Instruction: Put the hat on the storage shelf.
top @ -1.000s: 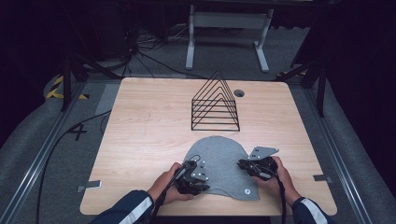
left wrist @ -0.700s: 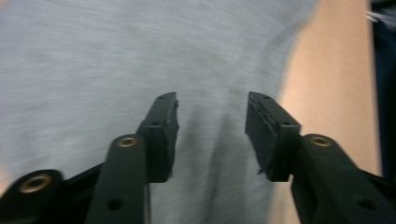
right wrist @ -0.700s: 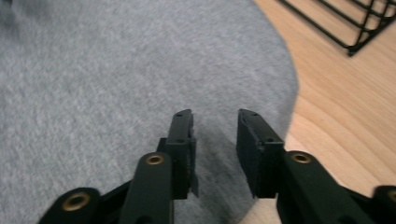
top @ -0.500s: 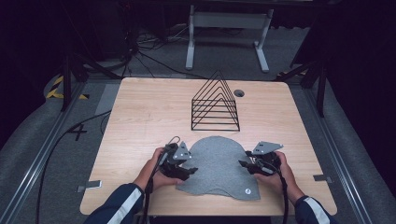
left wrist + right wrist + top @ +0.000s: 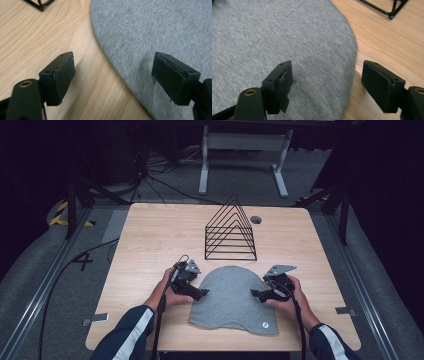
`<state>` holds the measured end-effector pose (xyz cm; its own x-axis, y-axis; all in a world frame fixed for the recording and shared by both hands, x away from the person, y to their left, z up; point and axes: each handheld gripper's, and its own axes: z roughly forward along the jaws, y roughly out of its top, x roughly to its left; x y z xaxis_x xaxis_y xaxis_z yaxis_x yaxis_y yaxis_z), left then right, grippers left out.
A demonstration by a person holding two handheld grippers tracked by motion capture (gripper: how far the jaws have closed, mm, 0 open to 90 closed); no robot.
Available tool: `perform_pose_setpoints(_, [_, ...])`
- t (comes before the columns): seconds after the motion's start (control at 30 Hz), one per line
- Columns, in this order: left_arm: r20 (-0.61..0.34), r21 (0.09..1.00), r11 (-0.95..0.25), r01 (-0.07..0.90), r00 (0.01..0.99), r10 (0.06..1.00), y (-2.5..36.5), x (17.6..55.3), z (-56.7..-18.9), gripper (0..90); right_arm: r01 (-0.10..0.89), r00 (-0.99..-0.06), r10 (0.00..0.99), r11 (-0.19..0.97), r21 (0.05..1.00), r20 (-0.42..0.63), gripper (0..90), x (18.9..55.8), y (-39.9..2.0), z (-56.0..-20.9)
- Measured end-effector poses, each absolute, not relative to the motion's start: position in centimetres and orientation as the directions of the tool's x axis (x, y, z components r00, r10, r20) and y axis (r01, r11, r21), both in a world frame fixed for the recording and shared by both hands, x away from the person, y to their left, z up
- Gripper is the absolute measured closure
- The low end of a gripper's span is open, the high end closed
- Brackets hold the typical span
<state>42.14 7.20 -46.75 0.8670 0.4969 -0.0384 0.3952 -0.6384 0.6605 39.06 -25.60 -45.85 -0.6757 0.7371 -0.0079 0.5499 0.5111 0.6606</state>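
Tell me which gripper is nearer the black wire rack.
Left, though not by much. The left gripper sits below-left of the wire rack, at the grey beanie's left edge; the right gripper sits below-right.

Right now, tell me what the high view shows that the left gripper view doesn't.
High view: both hands, the right gripper with jaws apart at the hat's right edge, the whole wire rack, and the hat's small round tag. Left gripper view: close up, the left gripper has wide-open jaws, just been opening, straddling the hat's curved edge with nothing pinched. Both: the grey hat lying flat on the wooden table, and part of the rack.
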Motion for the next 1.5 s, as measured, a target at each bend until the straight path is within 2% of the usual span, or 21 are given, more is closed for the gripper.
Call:
perform_pose_setpoints(0.13, [-0.031,0.661,-0.634,0.4,0.86,0.51,6.6,41.8,-46.8,17.1,0.546,-0.679,0.734,0.515,0.661,-0.012,25.3,39.0,-25.6,-45.9])
perform_pose_setpoints(0.23, [-0.033,0.653,-0.63,0.42,0.847,0.53,6.1,41.3,-46.7,20.8,0.55,-0.681,0.733,0.524,0.651,-0.015,28.2,38.9,-25.5,-45.8])
perform_pose_setpoints(0.33, [-0.033,0.64,-0.656,0.4,0.868,0.496,5.5,40.5,-46.4,27.7,0.549,-0.688,0.725,0.534,0.643,-0.014,36.6,38.6,-25.2,-45.6])
perform_pose_setpoints(0.4, [-0.032,0.638,-0.663,0.391,0.874,0.484,5.3,40.1,-46.3,29.0,0.55,-0.689,0.725,0.533,0.643,-0.011,40.2,38.4,-25.2,-45.5])
perform_pose_setpoints(0.47, [-0.033,0.64,-0.67,0.377,0.884,0.466,5.2,39.8,-46.2,35.3,0.546,-0.695,0.719,0.537,0.644,-0.01,45.1,38.3,-25.1,-45.5])
perform_pose_setpoints(0.53, [-0.046,0.644,-0.666,0.377,0.888,0.458,5.2,39.7,-46.2,42.2,0.537,-0.708,0.706,0.544,0.644,-0.006,54.0,38.2,-25.0,-45.4])
perform_pose_setpoints(0.7, [-0.085,0.652,-0.651,0.388,0.891,0.446,5.8,39.9,-46.1,68.8,0.521,-0.737,0.676,0.554,0.649,0.015,76.5,37.8,-24.7,-45.3])
perform_pose_setpoints(0.77, [-0.125,0.663,-0.641,0.386,0.902,0.414,6.0,40.1,-46.3,78.8,0.51,-0.753,0.658,0.564,0.649,0.02,82.4,37.7,-24.6,-45.3])
perform_pose_setpoints(0.8, [-0.129,0.663,-0.644,0.382,0.906,0.404,6.0,40.1,-46.3,80.3,0.503,-0.759,0.651,0.571,0.649,0.015,83.0,37.6,-24.6,-45.4])
perform_pose_setpoints(1.13, [-0.073,0.664,-0.668,0.335,0.919,0.388,5.7,39.7,-45.7,82.4,0.47,-0.775,0.632,0.587,0.659,-0.012,84.5,37.3,-25.2,-44.8])
perform_pose_setpoints(1.5, [0.019,0.718,-0.648,0.252,0.924,0.381,6.1,39.9,-42.5,82.7,0.403,-0.769,0.637,0.545,0.736,-0.05,84.6,36.8,-26.1,-41.5])
